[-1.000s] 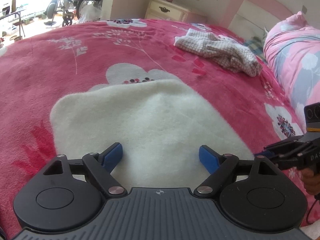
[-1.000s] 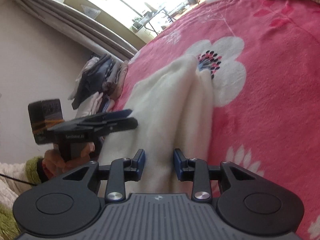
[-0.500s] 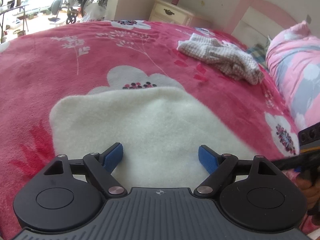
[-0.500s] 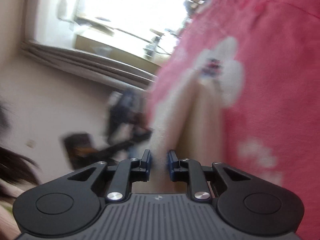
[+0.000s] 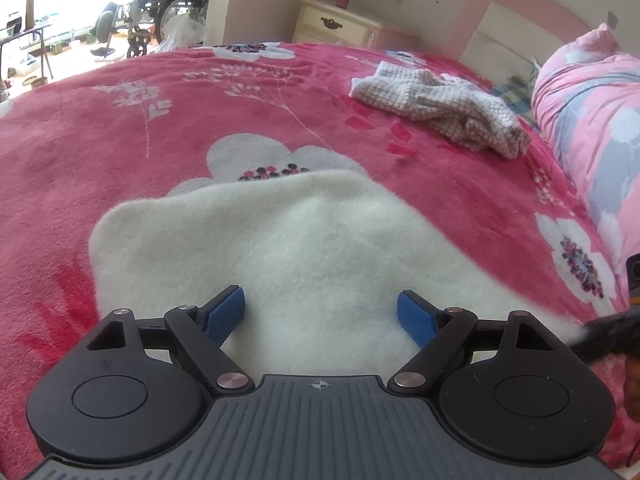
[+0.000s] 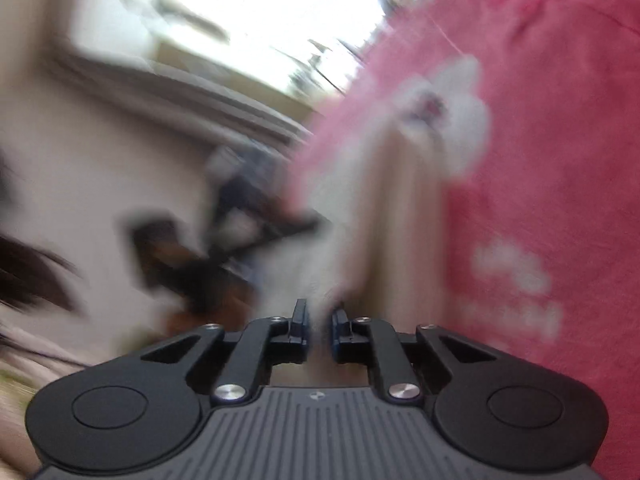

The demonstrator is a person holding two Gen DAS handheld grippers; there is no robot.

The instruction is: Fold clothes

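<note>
Left hand-held gripper is spread wide, nothing between the blue pads, hovering over the near end of the white fleece garment. Garment lies flat on the pink floral bedspread, its near edge hidden under the gripper body. Right hand-held gripper has its fingers nearly together with a strip of the same white fleece running into the narrow gap; it looks pinched, but the right wrist view is heavily motion-blurred, so contact is hard to confirm. Checked cloth sits crumpled further up the bed, well apart from the fleece. Pink pillow is cut off at the right edge. Nightstand stands behind the bed.
</note>
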